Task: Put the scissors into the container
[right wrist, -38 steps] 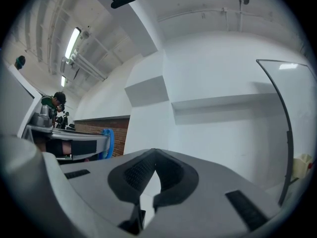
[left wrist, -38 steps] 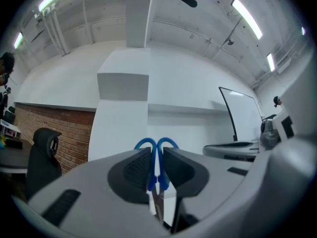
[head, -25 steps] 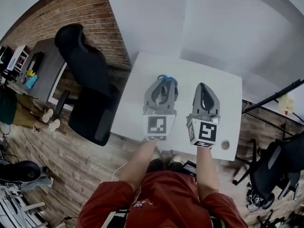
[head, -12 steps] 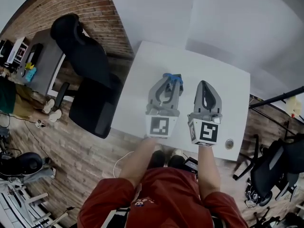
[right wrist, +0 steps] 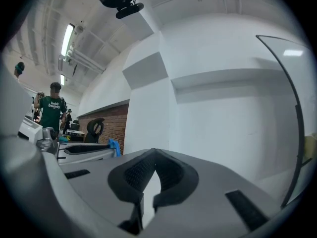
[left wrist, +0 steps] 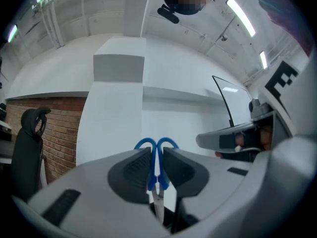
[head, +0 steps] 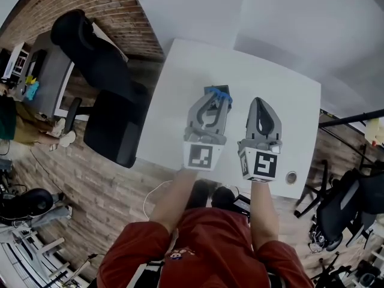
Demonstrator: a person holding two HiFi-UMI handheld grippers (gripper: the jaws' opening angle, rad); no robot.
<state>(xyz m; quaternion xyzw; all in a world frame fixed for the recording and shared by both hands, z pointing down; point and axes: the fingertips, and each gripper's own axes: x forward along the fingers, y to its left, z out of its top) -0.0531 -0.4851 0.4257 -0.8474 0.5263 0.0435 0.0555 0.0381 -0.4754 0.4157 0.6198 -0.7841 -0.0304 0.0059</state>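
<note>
Blue-handled scissors [head: 219, 93] are clamped in my left gripper [head: 213, 99] over the white table [head: 174, 107]. In the left gripper view the two blue loops [left wrist: 156, 147] stick out past the fingertips, and the metal blades run back between the pads. My right gripper [head: 262, 102] hangs beside it on the right. Its jaws are shut, tips touching, with nothing between them [right wrist: 155, 156]. No container shows in any view.
A black office chair [head: 99, 80] stands left of the table on the brick-patterned floor. A small round fitting [head: 291, 177] sits at the table's near right corner. A grey desk [head: 42, 83] with small items stands further left. A person [right wrist: 51, 114] stands far off.
Both grippers have sunk a little toward the table, side by side. The scissors stay in the left gripper's hold.
</note>
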